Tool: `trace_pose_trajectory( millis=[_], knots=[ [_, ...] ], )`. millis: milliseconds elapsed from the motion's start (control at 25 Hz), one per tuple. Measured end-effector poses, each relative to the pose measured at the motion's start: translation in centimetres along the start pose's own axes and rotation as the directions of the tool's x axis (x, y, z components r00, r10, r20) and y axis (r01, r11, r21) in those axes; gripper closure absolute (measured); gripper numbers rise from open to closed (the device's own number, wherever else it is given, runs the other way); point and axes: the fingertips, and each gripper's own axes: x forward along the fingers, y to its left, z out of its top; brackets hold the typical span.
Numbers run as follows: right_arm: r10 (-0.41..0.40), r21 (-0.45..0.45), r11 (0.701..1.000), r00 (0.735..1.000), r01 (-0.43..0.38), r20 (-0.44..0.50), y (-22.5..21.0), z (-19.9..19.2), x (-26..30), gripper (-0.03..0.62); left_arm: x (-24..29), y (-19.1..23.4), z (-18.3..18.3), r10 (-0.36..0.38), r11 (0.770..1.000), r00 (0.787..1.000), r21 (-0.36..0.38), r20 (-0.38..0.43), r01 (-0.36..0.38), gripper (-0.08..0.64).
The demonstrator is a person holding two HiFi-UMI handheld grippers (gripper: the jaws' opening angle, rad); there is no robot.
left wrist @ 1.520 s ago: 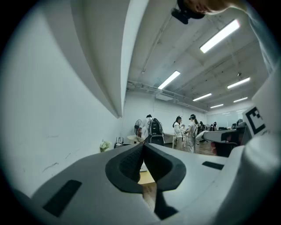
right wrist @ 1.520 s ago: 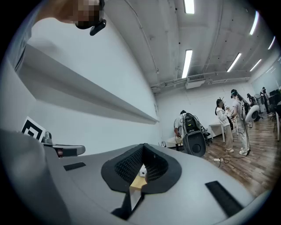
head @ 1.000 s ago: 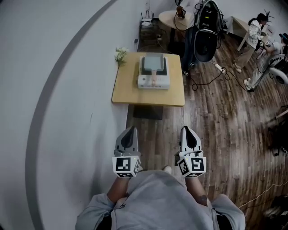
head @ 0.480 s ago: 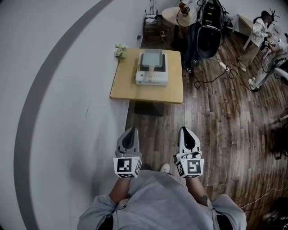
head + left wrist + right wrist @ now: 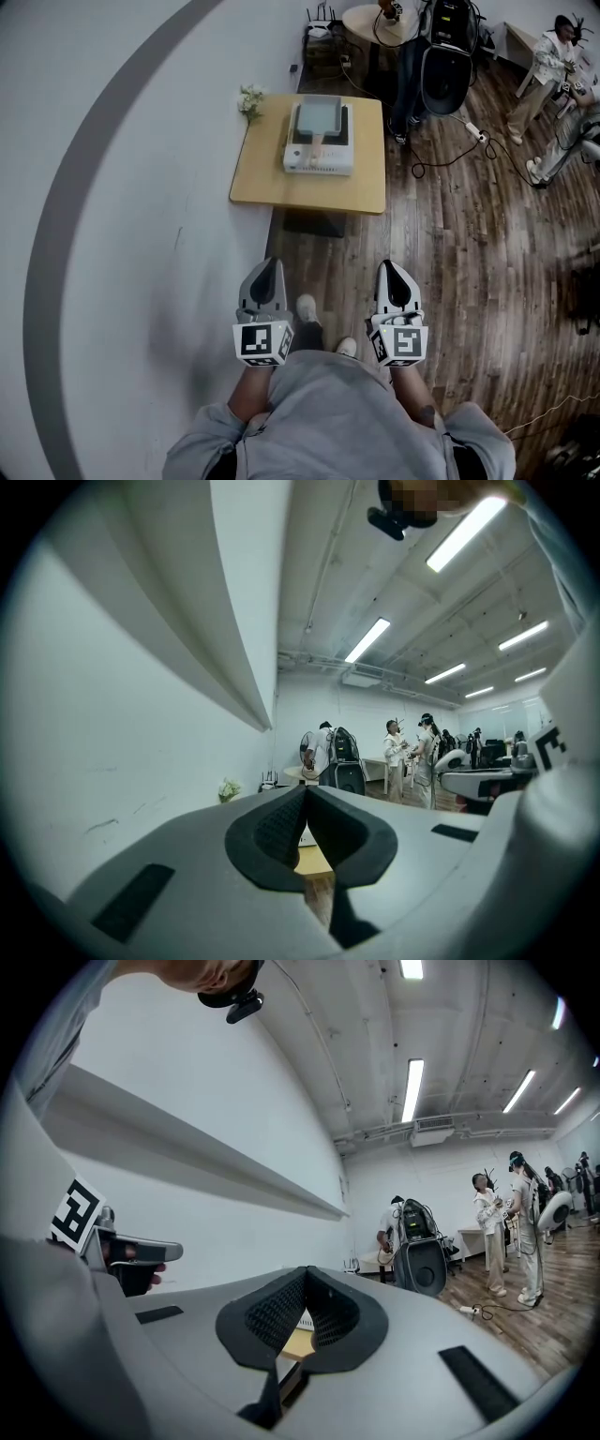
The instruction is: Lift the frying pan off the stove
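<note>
A square grey frying pan (image 5: pixel 318 116) sits on a white stove (image 5: pixel 320 157), its pale handle (image 5: pixel 317 142) pointing toward me. The stove stands on a small wooden table (image 5: pixel 265 173) against the wall, well ahead of me. Both grippers are held low in front of my body, far short of the table. My left gripper (image 5: pixel 271 265) is shut with nothing in it, its pads meeting at the tip (image 5: pixel 306 790). The right gripper (image 5: pixel 390 267) is also shut and empty (image 5: pixel 306 1270). A sliver of the table (image 5: pixel 298 1339) shows past the right jaws.
A white wall (image 5: pixel 122 187) with a grey curved stripe runs along the left. A small flower bunch (image 5: pixel 249 98) stands at the table's far left corner. Behind the table are a round table (image 5: pixel 367 19), a black machine (image 5: pixel 447 66), floor cables (image 5: pixel 473 136) and people (image 5: pixel 559 56).
The view has shifted as the person steps forward: the table sits a little lower in the head view and a shoe now shows between the grippers. Both grippers stay shut.
</note>
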Motion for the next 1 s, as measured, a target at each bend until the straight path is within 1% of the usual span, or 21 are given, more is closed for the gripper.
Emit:
trace_pose_trajectory(
  millis=[120,320,480,680,800,1000],
  knots=[
    [-0.007,-0.006,1.000,1.000,0.007,0.004,-0.3,0.2,2.3,0.594,2.4,1.2,0.4,-0.008,1.000,1.000,-0.001,0.012,0.008,0.558],
    [-0.017,-0.027,0.999,1.000,0.017,0.000,-0.2,0.5,7.7,0.594,7.5,3.8,0.6,-0.035,0.999,0.999,-0.025,0.015,0.035,0.558],
    [-0.053,-0.034,0.998,0.999,0.053,0.011,0.0,0.6,12.6,0.594,12.2,5.7,0.8,-0.097,0.995,0.995,-0.028,0.017,0.097,0.558],
    [-0.098,-0.013,0.995,0.995,0.099,0.024,1.0,0.9,17.6,0.594,16.3,8.0,2.6,-0.171,0.985,0.985,-0.013,0.038,0.171,0.558],
    [-0.096,-0.003,0.995,0.995,0.096,0.007,2.0,0.5,19.5,0.594,17.9,9.5,2.9,-0.179,0.984,0.983,-0.012,0.033,0.179,0.558],
    [-0.092,0.000,0.996,0.995,0.092,-0.028,2.5,-0.7,22.0,0.594,19.8,11.5,2.4,-0.175,0.984,0.984,-0.039,0.019,0.176,0.558]
  ],
)
